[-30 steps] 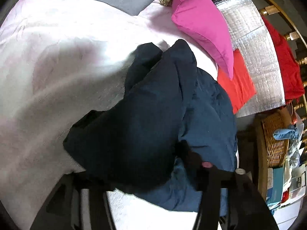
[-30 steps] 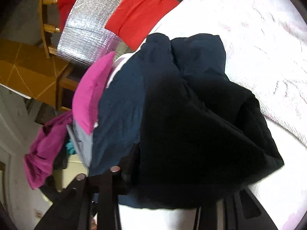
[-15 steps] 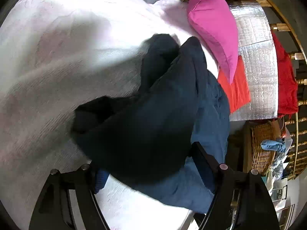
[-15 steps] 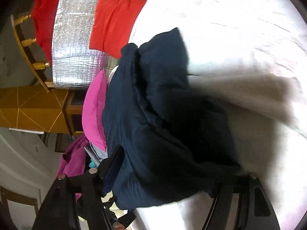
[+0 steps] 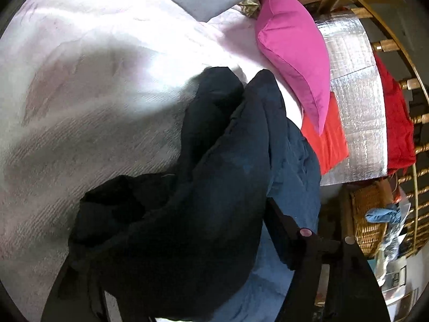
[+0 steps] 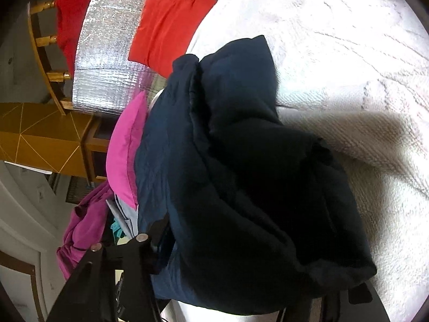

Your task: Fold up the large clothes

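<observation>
Lying bunched on the white bedcover (image 5: 88, 112), the navy padded jacket (image 5: 214, 187) fills the lower centre of the left wrist view and the middle of the right wrist view, folded over itself in thick rolls.

The left gripper (image 5: 185, 271) sits at the bottom of its frame with the jacket's bulk between its fingers; the right-hand finger (image 5: 284, 230) lies against the fabric, the other is mostly buried. Its jaws have just been closing, standing fairly wide around the cloth; whether the pads press cannot be told.

The right gripper (image 6: 241, 276) likewise has the jacket between its fingers, jaws just closing at a middling width; a firm grip cannot be confirmed.

A pink cushion (image 5: 292, 48) sits at upper right of the left view, just beside the jacket, with a red cushion (image 5: 327, 145) and a silver foil sheet (image 5: 356, 102) behind it. A wicker basket (image 5: 367, 214) stands at the right edge.
</observation>
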